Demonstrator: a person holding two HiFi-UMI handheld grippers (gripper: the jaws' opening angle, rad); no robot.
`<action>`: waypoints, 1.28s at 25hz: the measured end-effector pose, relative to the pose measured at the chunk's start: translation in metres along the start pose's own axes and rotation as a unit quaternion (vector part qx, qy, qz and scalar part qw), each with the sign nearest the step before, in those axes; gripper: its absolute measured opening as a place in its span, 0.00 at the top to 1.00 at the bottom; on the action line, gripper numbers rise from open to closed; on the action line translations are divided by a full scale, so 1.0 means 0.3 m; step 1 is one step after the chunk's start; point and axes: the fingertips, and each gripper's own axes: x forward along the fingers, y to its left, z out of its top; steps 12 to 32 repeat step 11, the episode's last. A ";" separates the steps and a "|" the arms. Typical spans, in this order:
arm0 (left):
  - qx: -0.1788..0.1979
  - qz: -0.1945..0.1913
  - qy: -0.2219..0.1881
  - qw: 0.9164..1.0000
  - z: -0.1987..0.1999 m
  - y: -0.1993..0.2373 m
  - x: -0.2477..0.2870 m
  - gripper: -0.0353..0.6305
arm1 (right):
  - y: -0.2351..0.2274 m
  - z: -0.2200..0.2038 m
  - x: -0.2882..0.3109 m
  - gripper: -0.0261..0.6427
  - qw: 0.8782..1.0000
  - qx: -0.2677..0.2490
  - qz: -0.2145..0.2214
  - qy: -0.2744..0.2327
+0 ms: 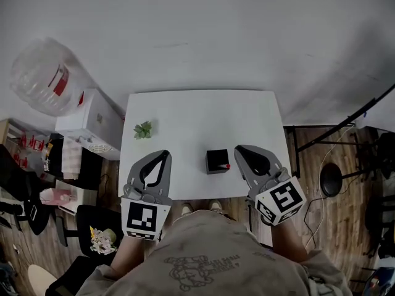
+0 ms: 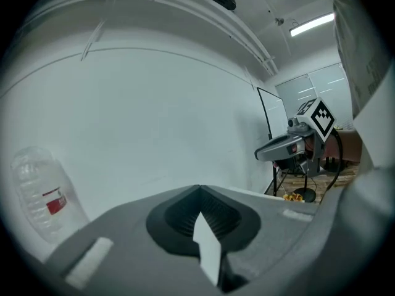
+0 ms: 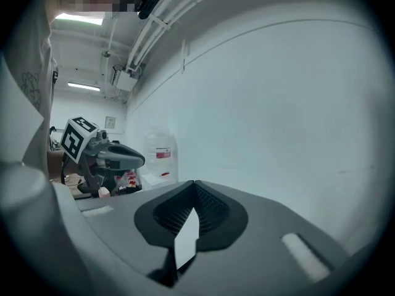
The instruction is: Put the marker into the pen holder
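A small black cube-shaped pen holder (image 1: 216, 161) stands on the white table (image 1: 197, 116) near its front edge. A small red bit (image 1: 228, 166) shows at the holder's right side; I cannot tell whether it is the marker. My left gripper (image 1: 165, 153) hovers left of the holder, jaws together and empty. Just right of the holder is my right gripper (image 1: 238, 148), also shut with nothing in it. Both gripper views look up at the white wall: left gripper (image 2: 199, 187), right gripper (image 3: 194, 182). Each sees the other gripper: right gripper (image 2: 295, 147), left gripper (image 3: 106, 156).
A small green plant (image 1: 143, 129) sits on the table's left part. A big clear water bottle (image 1: 42, 74) on a white box (image 1: 86, 123) stands left of the table. A black metal stand (image 1: 332, 179) and cables are on the wooden floor at right.
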 end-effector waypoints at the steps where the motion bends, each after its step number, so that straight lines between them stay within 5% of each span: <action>1: -0.002 -0.001 0.003 1.000 -0.010 0.004 0.001 0.95 | -0.002 0.002 0.002 0.92 1.000 0.000 -0.004 0.000; 32: -0.008 0.000 0.002 1.000 -0.026 0.041 -0.023 0.95 | 0.001 0.035 -0.008 0.92 1.000 -0.008 -0.029 -0.010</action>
